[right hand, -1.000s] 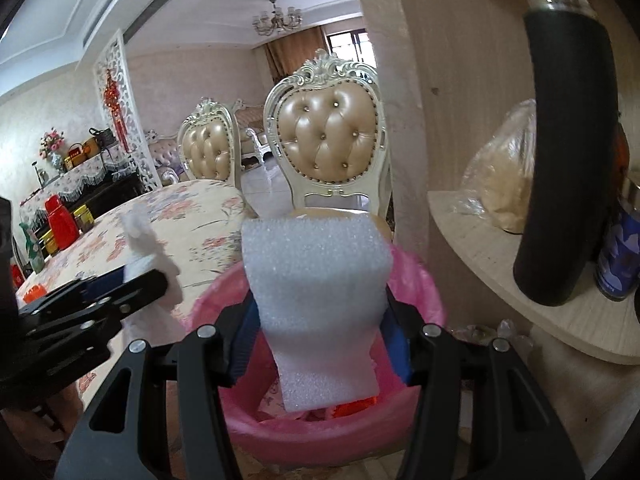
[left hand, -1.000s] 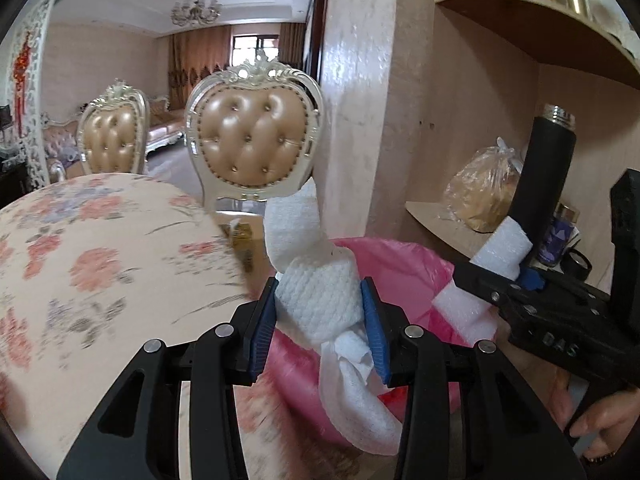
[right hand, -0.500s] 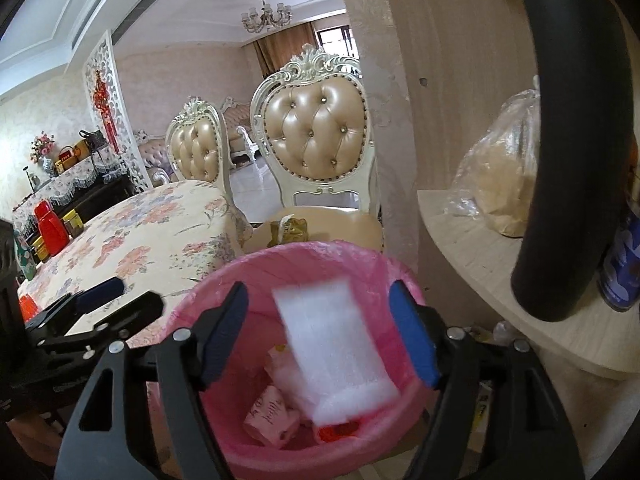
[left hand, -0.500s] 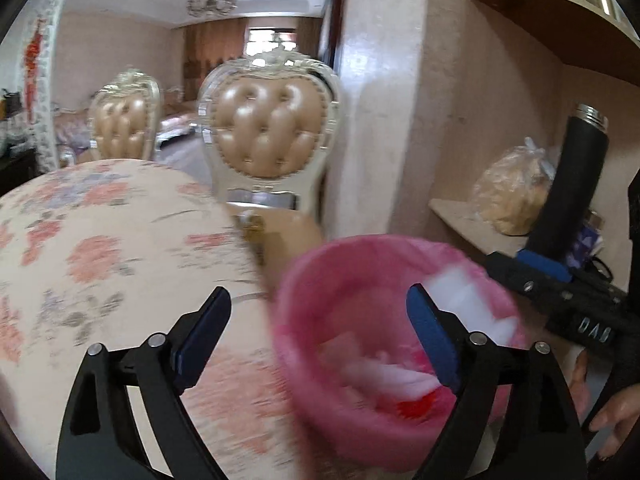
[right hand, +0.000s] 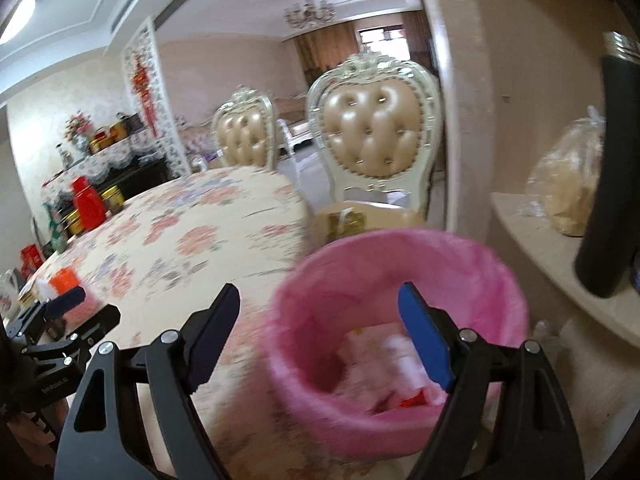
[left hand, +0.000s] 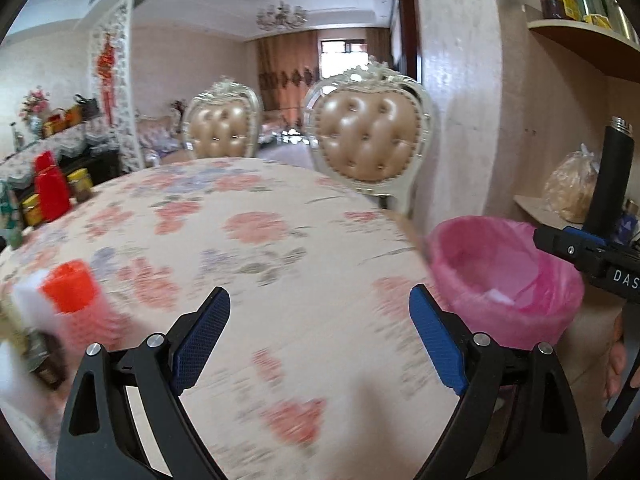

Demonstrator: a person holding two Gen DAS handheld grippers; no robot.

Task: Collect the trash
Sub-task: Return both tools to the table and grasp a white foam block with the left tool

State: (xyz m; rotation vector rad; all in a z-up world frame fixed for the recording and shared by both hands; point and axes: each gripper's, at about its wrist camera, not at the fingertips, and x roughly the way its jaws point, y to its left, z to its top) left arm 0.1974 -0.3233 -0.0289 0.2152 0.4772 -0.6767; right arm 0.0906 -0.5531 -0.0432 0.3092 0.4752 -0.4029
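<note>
Both claws empty since a second ago; paper and foam dropped into the bin.

Left view: left claw (left hand: 320, 338) apart over floral-cloth table (left hand: 256, 240); blurred red-and-white litter (left hand: 68, 294) at left edge likely next. Right view: right claw (right hand: 319, 334) apart above pink-lined round bin (right hand: 400, 340), lower centre; black flask (right hand: 612, 168) crowds right.

Floral-clothed table (left hand: 256, 240), two tufted chairs (left hand: 370, 144), chandelier (left hand: 282, 14), curtained window (left hand: 338, 50), wall shelf (right hand: 560, 240)
</note>
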